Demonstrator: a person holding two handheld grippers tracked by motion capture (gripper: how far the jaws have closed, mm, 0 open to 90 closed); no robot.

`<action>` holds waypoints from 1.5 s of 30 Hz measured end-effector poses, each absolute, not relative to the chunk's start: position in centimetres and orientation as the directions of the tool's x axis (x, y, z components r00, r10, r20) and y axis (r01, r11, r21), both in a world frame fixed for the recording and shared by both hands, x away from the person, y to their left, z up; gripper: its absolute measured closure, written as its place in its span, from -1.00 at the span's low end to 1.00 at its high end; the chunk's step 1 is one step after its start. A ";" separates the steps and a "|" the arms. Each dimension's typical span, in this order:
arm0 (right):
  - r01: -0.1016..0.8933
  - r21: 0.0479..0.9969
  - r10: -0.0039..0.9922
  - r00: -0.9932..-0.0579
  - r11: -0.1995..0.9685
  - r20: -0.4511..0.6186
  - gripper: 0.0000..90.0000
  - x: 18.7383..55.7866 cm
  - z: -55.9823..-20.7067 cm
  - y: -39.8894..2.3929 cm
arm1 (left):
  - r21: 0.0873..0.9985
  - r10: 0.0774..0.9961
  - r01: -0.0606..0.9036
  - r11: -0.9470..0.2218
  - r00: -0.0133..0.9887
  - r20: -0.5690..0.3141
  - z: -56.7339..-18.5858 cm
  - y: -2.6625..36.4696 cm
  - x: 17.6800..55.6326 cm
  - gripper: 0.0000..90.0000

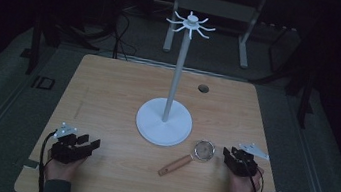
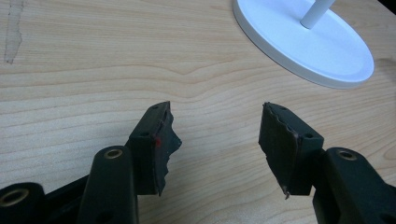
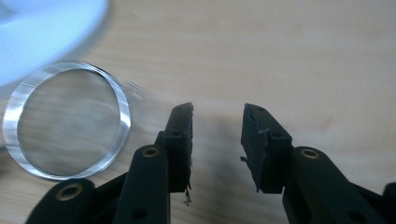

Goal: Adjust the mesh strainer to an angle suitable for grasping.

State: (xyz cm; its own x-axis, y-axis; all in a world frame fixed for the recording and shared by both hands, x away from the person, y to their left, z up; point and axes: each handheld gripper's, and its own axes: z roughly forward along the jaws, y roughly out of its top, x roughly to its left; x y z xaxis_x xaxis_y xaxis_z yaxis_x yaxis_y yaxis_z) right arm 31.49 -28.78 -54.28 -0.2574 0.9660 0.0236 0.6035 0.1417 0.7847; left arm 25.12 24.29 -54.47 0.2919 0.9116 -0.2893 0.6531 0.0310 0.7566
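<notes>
Jaws of both hand-held grippers are held apart and empty, the left hand-held gripper (image 1: 75, 147) being rested at the near left of the tabletop (image 1: 108, 92). A small mesh strainer (image 1: 190, 157) with a wooden handle (image 1: 175, 165) is laid just beside the white hook stand's base (image 1: 164, 122). Its rim is placed just left of the right hand-held gripper (image 1: 239, 161), the nearer one, and its long axis is run from that rim toward the near left.

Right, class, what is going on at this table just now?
A person sits at a wooden table with a gripper in each hand. The left gripper and the right gripper both rest near the front edge, jaws open, holding nothing. A small strainer with a wooden handle lies just beside the right gripper. A white hook stand stands upright mid-table, its hooks bare.
</notes>
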 end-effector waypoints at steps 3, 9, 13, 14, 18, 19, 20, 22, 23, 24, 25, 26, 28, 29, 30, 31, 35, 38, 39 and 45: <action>0.549 0.800 0.940 -0.336 0.243 -0.056 0.47 31.1 -52.8 -27.4 | 0.756 0.911 0.654 0.031 0.293 -0.290 -54.5 24.3 25.1 0.00; 0.486 0.773 0.853 -0.504 0.408 -0.134 0.59 31.0 -51.2 -24.9 | 0.751 0.911 0.660 0.014 0.301 -0.281 -54.6 24.0 25.2 0.01; 0.446 0.746 0.803 -0.564 0.495 -0.196 0.69 31.1 -50.3 -23.9 | 0.753 0.911 0.658 0.015 0.302 -0.282 -54.5 24.0 25.2 0.01; 0.435 0.740 0.791 -0.574 0.513 -0.210 0.72 31.2 -50.0 -23.6 | 0.753 0.911 0.657 0.013 0.303 -0.281 -54.5 24.0 25.2 0.01; 0.408 0.722 0.751 -0.620 0.558 -0.230 0.89 31.6 -49.2 -22.8 | 0.753 0.910 0.658 0.016 0.303 -0.284 -54.6 24.0 25.2 0.01; 0.402 0.723 0.742 -0.632 0.563 -0.226 0.94 31.7 -49.1 -22.7 | 0.753 0.910 0.658 0.016 0.303 -0.283 -54.5 24.0 25.2 0.01; 0.401 0.720 0.735 -0.642 0.566 -0.220 0.97 31.8 -49.1 -22.4 | 0.754 0.910 0.657 0.017 0.302 -0.284 -54.5 24.0 25.1 0.01; 0.398 0.708 0.721 -0.655 0.584 -0.227 0.99 32.1 -49.2 -21.9 | 0.755 0.909 0.656 0.020 0.302 -0.287 -54.5 24.0 25.1 0.01; 0.392 0.702 0.710 -0.665 0.594 -0.230 1.00 32.2 -49.3 -21.6 | 0.754 0.909 0.656 0.019 0.302 -0.286 -54.5 24.0 25.1 0.01; 0.389 0.697 0.702 -0.674 0.602 -0.231 1.00 32.3 -49.4 -21.3 | 0.754 0.909 0.656 0.019 0.302 -0.286 -54.5 24.0 25.1 0.01; 0.384 0.690 0.691 -0.684 0.613 -0.233 1.00 32.4 -49.5 -21.0 | 0.755 0.909 0.656 0.020 0.302 -0.286 -54.5 24.0 25.1 0.01; 0.381 0.682 0.681 -0.694 0.624 -0.235 1.00 32.5 -49.6 -20.7 | 0.755 0.909 0.656 0.020 0.302 -0.286 -54.5 24.0 25.1 0.01; 0.375 0.674 0.668 -0.705 0.637 -0.239 1.00 32.5 -49.8 -20.4 | 0.754 0.909 0.656 0.019 0.303 -0.286 -54.5 24.0 25.1 0.01; 0.369 0.665 0.655 -0.716 0.650 -0.243 1.00 32.6 -49.9 -20.1 | 0.754 0.909 0.656 0.019 0.303 -0.286 -54.5 24.0 25.1 0.01; 0.360 0.652 0.632 -0.736 0.668 -0.242 1.00 32.7 -50.2 -19.6 | 0.754 0.909 0.656 0.019 0.303 -0.286 -54.5 24.0 25.1 0.01; 0.352 0.645 0.621 -0.745 0.678 -0.246 0.99 32.8 -50.3 -19.4 | 0.755 0.909 0.656 0.019 0.303 -0.287 -54.5 24.0 25.1 0.01; 0.345 0.620 0.588 -0.772 0.705 -0.239 0.97 33.1 -51.0 -18.5 | 0.755 0.908 0.656 0.019 0.304 -0.287 -54.5 24.0 25.2 0.01; 0.352 0.599 0.576 -0.784 0.720 -0.232 0.96 33.6 -51.7 -17.9 | 0.754 0.908 0.657 0.018 0.305 -0.287 -54.5 24.0 25.2 0.01; 0.353 0.591 0.572 -0.788 0.725 -0.230 0.96 33.7 -51.9 -17.8 | 0.754 0.908 0.657 0.017 0.305 -0.287 -54.5 24.0 25.2 0.01; 0.374 0.555 0.567 -0.793 0.743 -0.224 0.97 34.5 -52.9 -17.6 | 0.753 0.908 0.658 0.019 0.305 -0.289 -54.5 24.0 25.2 0.01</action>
State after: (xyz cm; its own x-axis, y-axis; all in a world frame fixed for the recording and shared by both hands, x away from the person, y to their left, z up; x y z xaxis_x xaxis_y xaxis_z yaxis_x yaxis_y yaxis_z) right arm 34.53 -17.56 -52.85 -0.7927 0.5670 -0.2239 0.3745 0.7427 0.5551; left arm 25.17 24.01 -54.55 0.3045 0.9076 -0.2891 0.6578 0.0191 0.7530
